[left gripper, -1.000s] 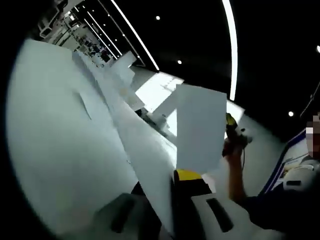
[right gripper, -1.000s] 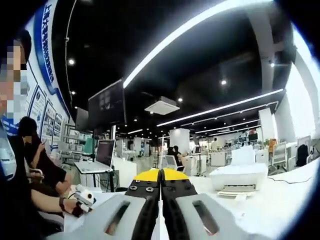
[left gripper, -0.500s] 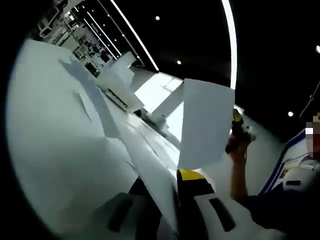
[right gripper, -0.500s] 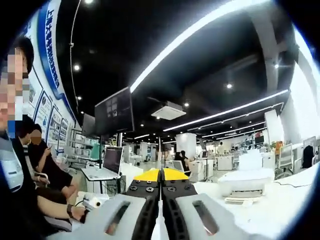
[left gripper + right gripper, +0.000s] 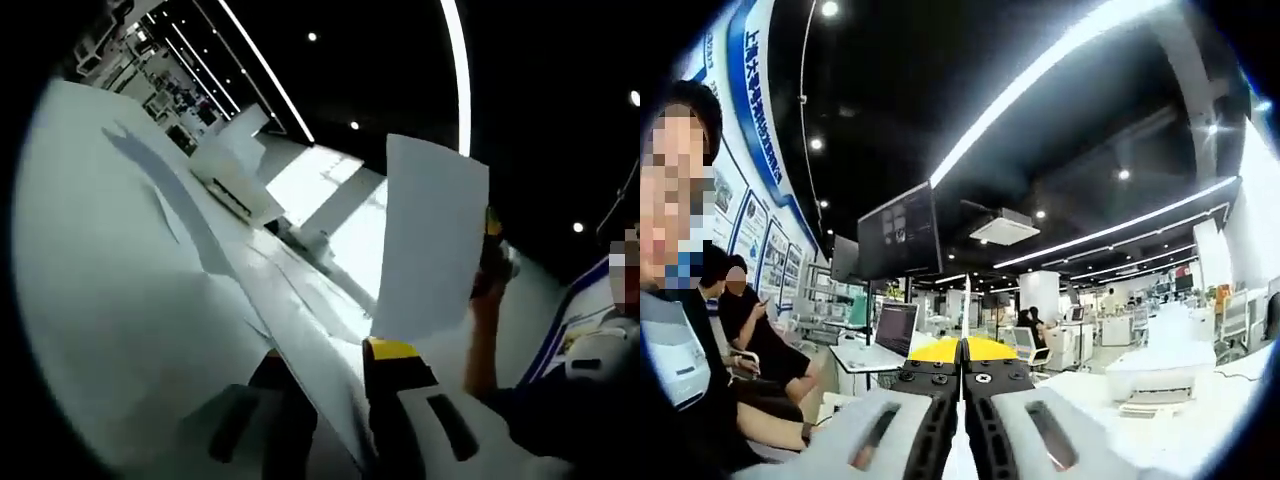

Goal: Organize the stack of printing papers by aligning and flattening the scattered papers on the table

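- Left gripper [image 5: 335, 365]: its fingers are clamped on the paper stack [image 5: 300, 330], which runs edge-on between them and extends away up the left gripper view toward the upper left.
- Paper stack: lifted off the counter [image 5: 110, 290]; a broad pale surface, casting a shadow along the counter.
- Right gripper [image 5: 962, 350]: its yellow-tipped fingers are pressed together on a thin white sheet [image 5: 962, 455], seen edge-on in the seam between them.
- Sheet [image 5: 430, 240]: in the left gripper view it stands upright and flat at centre right, with the person's hand [image 5: 490, 280] behind its right edge.
- Printer [image 5: 235, 165]: white, standing on the counter beyond the stack; in the right gripper view it [image 5: 1170, 365] sits at the right edge.
- Background, right gripper view: dark ceiling with light strips, a hanging monitor [image 5: 900, 235], a laptop [image 5: 890, 335] on a desk, and seated people at left.
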Tool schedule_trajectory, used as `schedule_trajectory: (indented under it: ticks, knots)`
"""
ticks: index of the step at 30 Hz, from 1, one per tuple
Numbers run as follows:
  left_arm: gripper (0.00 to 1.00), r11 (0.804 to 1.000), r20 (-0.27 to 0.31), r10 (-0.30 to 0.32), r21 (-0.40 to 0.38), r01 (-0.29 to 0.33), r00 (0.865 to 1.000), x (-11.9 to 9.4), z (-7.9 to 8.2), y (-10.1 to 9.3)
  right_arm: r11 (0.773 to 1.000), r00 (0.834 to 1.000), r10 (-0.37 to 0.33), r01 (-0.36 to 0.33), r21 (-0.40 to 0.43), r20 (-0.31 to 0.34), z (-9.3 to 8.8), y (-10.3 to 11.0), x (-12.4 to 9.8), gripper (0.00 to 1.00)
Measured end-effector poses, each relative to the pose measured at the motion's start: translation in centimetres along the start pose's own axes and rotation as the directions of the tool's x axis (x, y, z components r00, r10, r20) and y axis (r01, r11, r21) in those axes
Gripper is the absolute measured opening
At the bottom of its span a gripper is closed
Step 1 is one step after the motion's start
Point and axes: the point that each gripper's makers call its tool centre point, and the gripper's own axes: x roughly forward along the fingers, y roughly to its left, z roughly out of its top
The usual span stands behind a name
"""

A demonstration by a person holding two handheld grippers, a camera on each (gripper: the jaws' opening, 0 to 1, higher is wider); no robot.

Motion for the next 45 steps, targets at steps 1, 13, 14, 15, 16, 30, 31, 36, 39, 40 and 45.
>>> schedule_trajectory:
  ticks: [1,13,14,15,16,30,31,36,39,40,45]
  knots:
    - [0.21,1.000,0.000,-0.001,0.001,0.001,1.000,0.0,0.0,0.0,1.000,1.000,0.002,-0.002,0.003,-0.001,0.0,0.1,0.2,0.00]
    - [0.23,1.000,0.002,-0.004,0.001,0.004,1.000,0.0,0.1,0.0,0.968,0.995,0.097,-0.101,0.231,0.027,-2.5,1.5,1.8,0.00]
    - [0.23,1.000,0.002,-0.004,0.001,0.004,1.000,0.0,0.1,0.0,0.966,0.994,0.105,-0.108,0.235,0.028,-2.6,1.8,1.9,0.00]
    - [0.23,1.000,0.002,-0.004,0.000,0.004,1.000,0.1,0.1,0.0,0.964,0.993,0.114,-0.117,0.238,0.025,-2.7,2.1,2.1,0.00]
    - [0.23,1.000,0.002,-0.004,-0.001,0.004,1.000,0.1,0.1,0.0,0.963,0.992,0.121,-0.122,0.239,0.022,-2.9,2.3,2.2,0.00]
    - [0.23,1.000,0.000,-0.006,0.003,0.006,1.000,0.1,0.0,0.0,0.917,0.980,0.184,-0.200,0.345,0.079,-2.1,3.9,2.0,0.00]
    - [0.23,1.000,0.000,-0.006,0.003,0.006,1.000,0.0,0.0,0.0,0.916,0.981,0.177,-0.194,0.352,0.079,-2.3,3.7,2.0,0.00]
    - [0.23,1.000,0.000,-0.007,0.004,0.007,1.000,0.0,0.0,-0.1,0.890,0.991,0.118,-0.132,0.437,0.059,-4.8,0.8,1.9,0.00]
    - [0.23,1.000,0.001,-0.006,0.004,0.006,1.000,0.1,0.0,-0.1,0.885,0.995,0.095,-0.102,0.454,0.039,-6.8,-0.3,1.9,0.00]
    - [0.23,1.000,0.001,-0.006,0.004,0.006,1.000,0.1,0.0,-0.1,0.893,0.996,0.091,-0.091,0.441,0.020,-7.5,-0.3,2.0,0.00]
    - [0.23,1.000,0.002,-0.007,0.000,0.007,1.000,0.1,0.0,-0.1,0.895,0.997,0.053,-0.024,0.446,-0.051,-11.1,-1.7,2.2,0.00]
